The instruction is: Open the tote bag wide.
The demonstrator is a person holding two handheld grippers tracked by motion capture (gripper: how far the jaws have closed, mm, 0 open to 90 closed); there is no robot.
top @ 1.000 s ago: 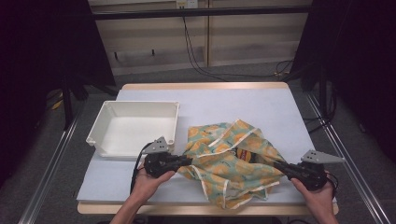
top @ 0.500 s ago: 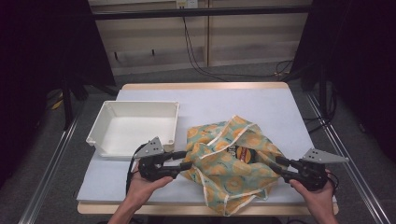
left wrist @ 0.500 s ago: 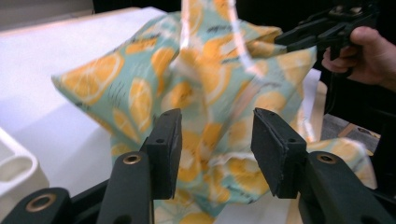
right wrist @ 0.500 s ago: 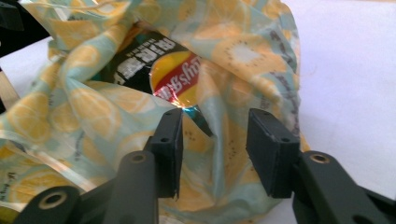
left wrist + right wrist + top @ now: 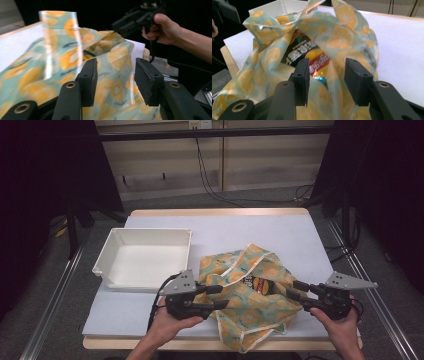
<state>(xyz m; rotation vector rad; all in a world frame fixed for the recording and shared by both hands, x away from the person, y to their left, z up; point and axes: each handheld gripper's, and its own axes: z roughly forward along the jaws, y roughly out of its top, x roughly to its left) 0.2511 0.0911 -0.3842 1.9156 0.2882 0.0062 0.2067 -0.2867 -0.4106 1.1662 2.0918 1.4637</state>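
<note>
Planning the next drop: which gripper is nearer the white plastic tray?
Left. The left gripper sits just beyond the white plastic tray's near corner; the right gripper is across the orange-print bag.

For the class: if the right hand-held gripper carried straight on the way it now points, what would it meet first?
Most likely the orange-print bag: the right hand-held gripper stands open and aims into its mouth, where a dark snack packet lies just beyond. Depth is unclear, so bag fabric probably comes first, then the packet.
</note>
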